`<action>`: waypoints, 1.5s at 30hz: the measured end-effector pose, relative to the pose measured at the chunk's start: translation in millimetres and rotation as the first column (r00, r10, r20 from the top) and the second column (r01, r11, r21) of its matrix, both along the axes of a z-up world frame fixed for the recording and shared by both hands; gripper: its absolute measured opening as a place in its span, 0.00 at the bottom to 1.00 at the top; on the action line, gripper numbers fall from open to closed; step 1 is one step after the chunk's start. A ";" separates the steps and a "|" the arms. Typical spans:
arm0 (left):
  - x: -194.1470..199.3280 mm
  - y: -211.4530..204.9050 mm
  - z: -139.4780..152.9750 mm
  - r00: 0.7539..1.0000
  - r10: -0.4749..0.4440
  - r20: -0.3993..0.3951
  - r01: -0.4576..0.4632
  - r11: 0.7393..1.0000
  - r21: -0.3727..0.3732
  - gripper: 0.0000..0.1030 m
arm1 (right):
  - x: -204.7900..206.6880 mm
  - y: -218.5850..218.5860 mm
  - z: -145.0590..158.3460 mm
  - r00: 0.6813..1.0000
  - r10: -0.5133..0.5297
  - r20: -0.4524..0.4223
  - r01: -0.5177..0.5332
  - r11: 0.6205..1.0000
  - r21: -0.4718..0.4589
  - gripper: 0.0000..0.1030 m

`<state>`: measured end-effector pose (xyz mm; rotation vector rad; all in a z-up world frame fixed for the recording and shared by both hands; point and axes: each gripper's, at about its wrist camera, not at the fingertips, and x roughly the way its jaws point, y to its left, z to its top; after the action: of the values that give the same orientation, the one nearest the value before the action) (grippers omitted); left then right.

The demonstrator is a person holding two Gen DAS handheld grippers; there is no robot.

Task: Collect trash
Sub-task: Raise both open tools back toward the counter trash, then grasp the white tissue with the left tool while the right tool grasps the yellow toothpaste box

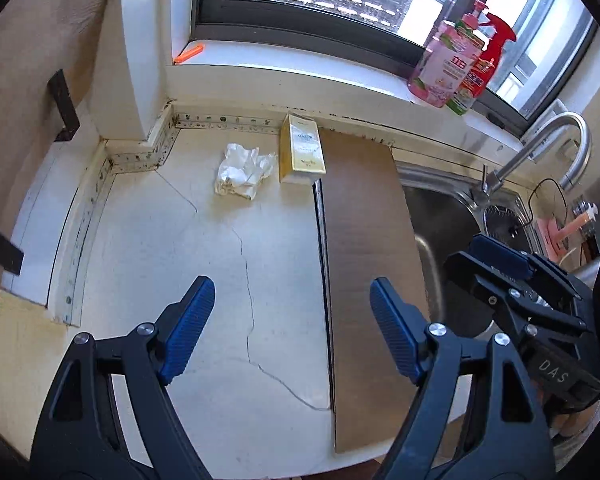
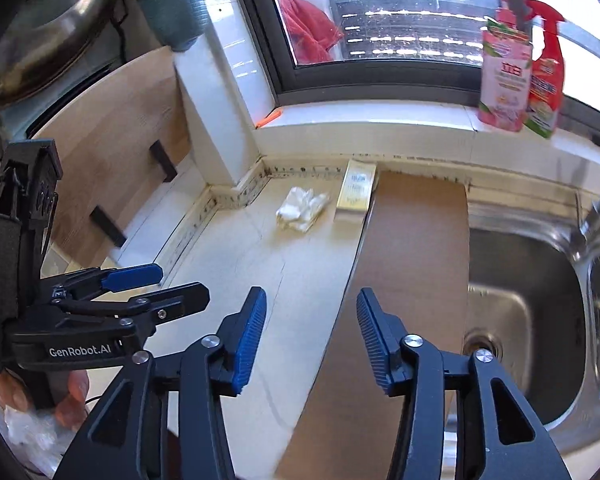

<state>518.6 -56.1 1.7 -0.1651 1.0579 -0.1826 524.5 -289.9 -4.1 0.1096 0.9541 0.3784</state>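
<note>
Both grippers, left (image 1: 292,328) & right (image 2: 312,338), hover w/ fingers apart & empty above bench (image 1: 204,264), prob. lining up for crumpled tissue (image 1: 242,174) & carton (image 1: 302,150) at back wall.

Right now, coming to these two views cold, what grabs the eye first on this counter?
The crumpled white tissue lies on the cracked pale counter near the back corner, apart from a yellow carton lying flat to its right. A brown cardboard sheet runs from the back wall to the front edge, overlapping the steel sink. Both tongs, left and right, hang open and empty above it all.
</note>
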 end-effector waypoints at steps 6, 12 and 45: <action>80.5 6.2 -40.0 0.994 0.096 -0.046 -0.095 0.995 0.016 0.75 | 108.8 -17.8 -41.8 0.998 0.001 -0.068 0.000 1.000 0.015 0.52; 140.2 20.0 -98.5 0.975 0.201 -0.098 -0.194 0.978 0.070 0.75 | 175.8 -19.8 -98.7 0.987 -0.015 -0.159 0.020 0.999 0.033 0.52; 207.9 25.6 -202.6 0.978 0.171 -0.123 -0.147 0.972 0.181 0.36 | 274.9 64.5 -210.1 0.968 -0.042 -0.248 0.043 0.999 0.000 0.47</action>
<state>726.5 -30.5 -200.9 -0.1081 1.1873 0.0666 799.4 -225.4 -214.2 0.1858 1.1963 0.3326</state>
